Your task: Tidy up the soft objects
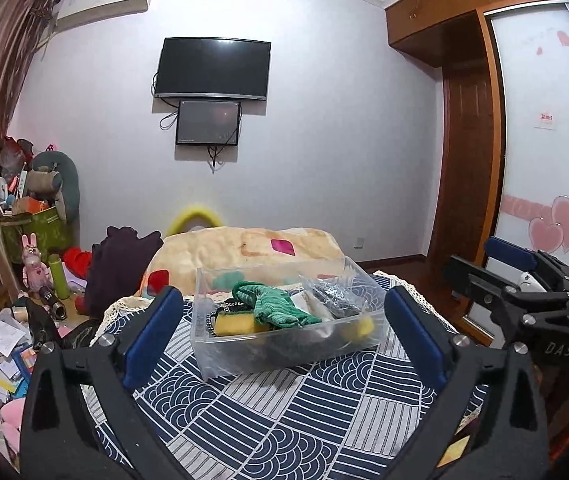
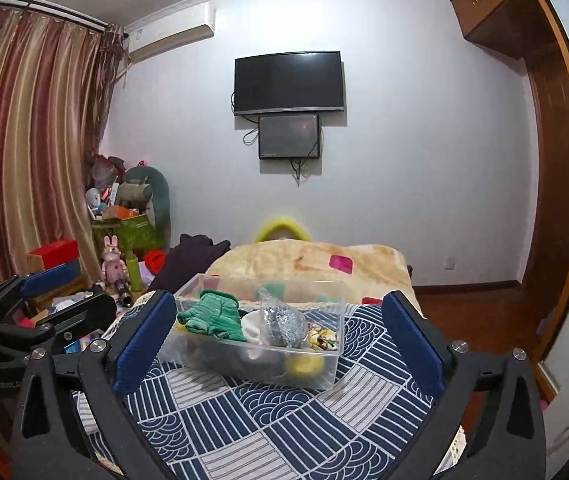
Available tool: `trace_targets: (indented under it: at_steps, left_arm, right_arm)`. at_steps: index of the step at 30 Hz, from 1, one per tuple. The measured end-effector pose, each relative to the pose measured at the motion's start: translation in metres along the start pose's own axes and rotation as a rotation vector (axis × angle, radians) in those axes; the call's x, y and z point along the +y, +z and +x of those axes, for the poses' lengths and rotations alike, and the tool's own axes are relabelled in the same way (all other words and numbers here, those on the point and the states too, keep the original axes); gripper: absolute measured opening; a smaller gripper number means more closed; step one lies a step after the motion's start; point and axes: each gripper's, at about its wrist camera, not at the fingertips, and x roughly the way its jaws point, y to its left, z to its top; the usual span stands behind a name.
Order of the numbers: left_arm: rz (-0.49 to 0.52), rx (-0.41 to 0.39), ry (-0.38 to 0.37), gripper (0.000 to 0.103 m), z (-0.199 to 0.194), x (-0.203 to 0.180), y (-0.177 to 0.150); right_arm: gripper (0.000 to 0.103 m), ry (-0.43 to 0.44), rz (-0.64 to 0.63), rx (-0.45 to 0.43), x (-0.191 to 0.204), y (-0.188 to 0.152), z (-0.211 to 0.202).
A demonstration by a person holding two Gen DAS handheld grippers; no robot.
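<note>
A clear plastic bin stands on a table with a blue and white patterned cloth. In it lie a green knit cloth, a yellow sponge, a crinkled clear bag with something dark and other small items. The bin also shows in the right wrist view, with the green cloth and the bag. My left gripper is open and empty in front of the bin. My right gripper is open and empty, also facing the bin. Each gripper shows at the edge of the other's view.
A blanket-covered seat stands behind the table. Clutter, toys and papers cover the floor at the left. A wardrobe and a door are at the right. Two screens hang on the far wall.
</note>
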Motion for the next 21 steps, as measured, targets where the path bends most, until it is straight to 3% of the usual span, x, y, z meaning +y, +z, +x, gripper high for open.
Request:
trace_targets:
  at_steps: [21]
  left_arm:
    - [-0.027,0.009,0.001,0.103,-0.0002,0.0049,-0.0051]
  right_arm:
    - [0.103,0.011,0.016,0.009,0.0025,-0.0102,-0.0045]
